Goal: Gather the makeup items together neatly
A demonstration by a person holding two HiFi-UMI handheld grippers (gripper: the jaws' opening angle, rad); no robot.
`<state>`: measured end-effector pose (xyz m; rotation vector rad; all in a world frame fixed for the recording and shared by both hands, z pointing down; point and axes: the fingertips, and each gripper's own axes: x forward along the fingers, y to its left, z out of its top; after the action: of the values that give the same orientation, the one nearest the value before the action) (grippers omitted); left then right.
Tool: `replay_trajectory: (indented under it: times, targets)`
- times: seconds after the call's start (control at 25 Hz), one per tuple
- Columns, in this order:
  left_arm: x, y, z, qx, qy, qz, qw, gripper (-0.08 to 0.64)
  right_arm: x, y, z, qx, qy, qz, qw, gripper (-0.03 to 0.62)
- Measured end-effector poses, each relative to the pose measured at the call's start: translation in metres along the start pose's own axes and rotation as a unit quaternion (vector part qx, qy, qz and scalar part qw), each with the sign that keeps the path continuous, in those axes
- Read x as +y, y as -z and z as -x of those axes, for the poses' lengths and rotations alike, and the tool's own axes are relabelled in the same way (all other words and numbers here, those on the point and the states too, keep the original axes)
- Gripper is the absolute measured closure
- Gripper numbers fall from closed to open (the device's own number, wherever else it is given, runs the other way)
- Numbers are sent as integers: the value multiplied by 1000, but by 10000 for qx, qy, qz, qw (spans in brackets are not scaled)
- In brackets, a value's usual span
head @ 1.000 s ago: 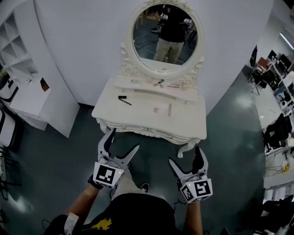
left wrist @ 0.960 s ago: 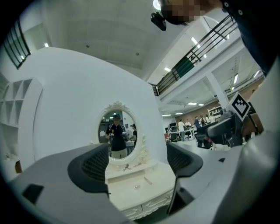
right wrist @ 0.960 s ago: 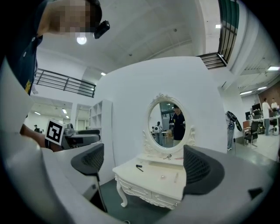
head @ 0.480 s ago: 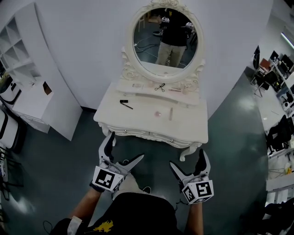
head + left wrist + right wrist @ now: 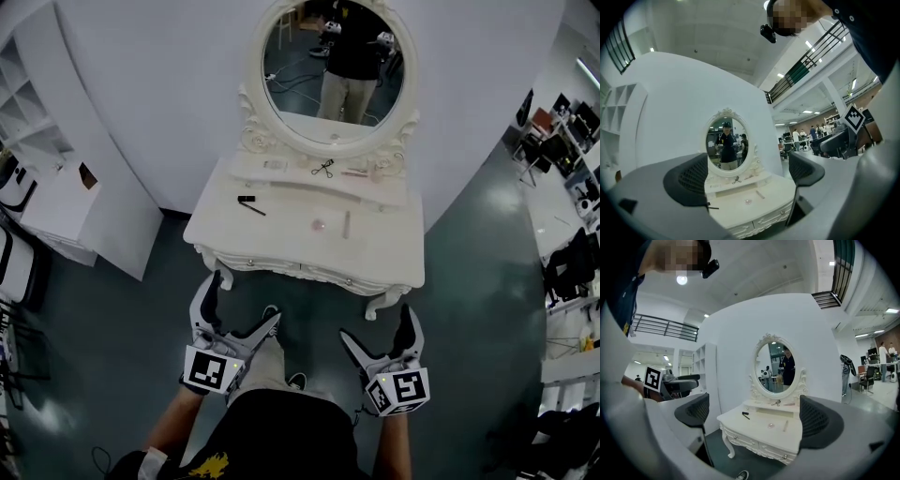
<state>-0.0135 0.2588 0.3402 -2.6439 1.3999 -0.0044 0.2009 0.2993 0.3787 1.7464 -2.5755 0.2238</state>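
Person standing before a white dressing table [image 5: 389, 258], a gripper held level in each hand, well short of it.
The left gripper [image 5: 242, 300] and right gripper [image 5: 377, 328] point toward the table, jaws just opened wide and empty. On top, a black pencil [image 5: 249, 203] lies slantwise at left, a pale stick [image 5: 346, 223] lies near-to-far, and a pink compact [image 5: 318, 225] sits just left of it.

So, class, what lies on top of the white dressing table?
On the dressing table top: a black stick, a small pink round item, a pale stick. On its raised shelf: a black scissor-like tool. Closed drawers hide anything inside.
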Motion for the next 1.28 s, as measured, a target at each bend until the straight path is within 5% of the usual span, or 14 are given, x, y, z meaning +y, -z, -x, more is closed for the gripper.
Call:
replay_trajectory:
  times: [0.48,1.28]
  targets:
    - [35,23,-41,51,-54,186,9998,25,-10,9,-48,191,10,-19,9998,0]
    - [173,71,-186,133,145,351,9992,25,-40,3,-250,979,259,227,9946,22]
